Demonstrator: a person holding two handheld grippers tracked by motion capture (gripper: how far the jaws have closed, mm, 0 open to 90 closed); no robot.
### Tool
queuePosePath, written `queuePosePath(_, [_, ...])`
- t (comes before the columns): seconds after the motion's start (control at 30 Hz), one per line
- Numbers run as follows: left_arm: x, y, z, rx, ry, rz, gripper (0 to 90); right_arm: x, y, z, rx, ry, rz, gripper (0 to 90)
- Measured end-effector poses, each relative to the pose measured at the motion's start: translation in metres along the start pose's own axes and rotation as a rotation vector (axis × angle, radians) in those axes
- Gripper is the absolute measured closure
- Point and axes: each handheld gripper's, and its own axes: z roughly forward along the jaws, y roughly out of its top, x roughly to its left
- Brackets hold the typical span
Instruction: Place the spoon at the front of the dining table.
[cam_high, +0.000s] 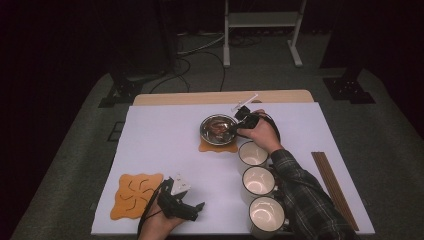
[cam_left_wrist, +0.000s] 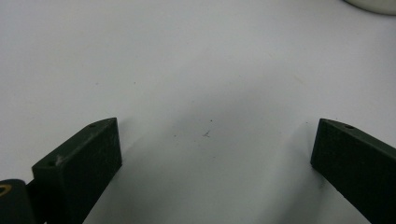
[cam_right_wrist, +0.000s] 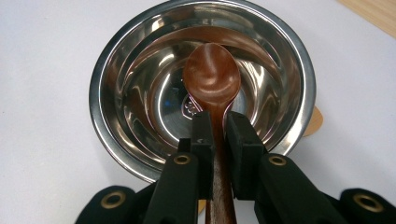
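Note:
A steel bowl (cam_high: 216, 129) sits on an orange coaster (cam_high: 218, 147) near the middle of the white table. My right gripper (cam_right_wrist: 219, 122) is shut on the handle of a brown wooden spoon (cam_right_wrist: 212, 77), whose scoop hangs inside the steel bowl (cam_right_wrist: 140, 88). In the high view the right gripper (cam_high: 236, 125) reaches the bowl from its right side. My left gripper (cam_high: 192, 210) rests near the table's front edge, beside a second orange coaster (cam_high: 135, 195). The left gripper (cam_left_wrist: 212, 144) stands open over bare white tabletop, nothing between its jaws.
Three white cups (cam_high: 257, 182) stand in a row at the front right, close under the right forearm. A bundle of brown chopsticks (cam_high: 334, 187) lies by the table's right edge. A wooden strip (cam_high: 222, 97) runs along the far edge.

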Motion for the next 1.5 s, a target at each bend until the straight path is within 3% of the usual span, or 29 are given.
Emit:
queuePosePath(0.23, [0.0,0.0,0.0,0.0,0.0,0.0,0.7,0.0,0.0,0.0,-0.002,0.004,-0.002,79.9])
queuePosePath(0.47, [0.0,0.0,0.0,0.002,0.0,0.003,0.7,0.0,0.0,-0.003,-0.024,-0.002,-0.003,72.4])
queuePosePath(0.63, [0.0,0.0,0.0,0.001,0.0,0.001,0.7,0.001,0.0,-0.01,-0.05,-0.001,0.003,60.6])
queuePosePath(0.93, [0.0,0.0,0.0,-0.003,-0.001,-0.005,0.7,0.001,-0.006,-0.024,-0.075,0.009,0.019,48.6])
queuePosePath(1.5, [0.0,0.0,0.0,-0.001,-0.002,-0.005,0.6,-0.003,-0.023,-0.043,-0.084,0.017,0.044,42.8])
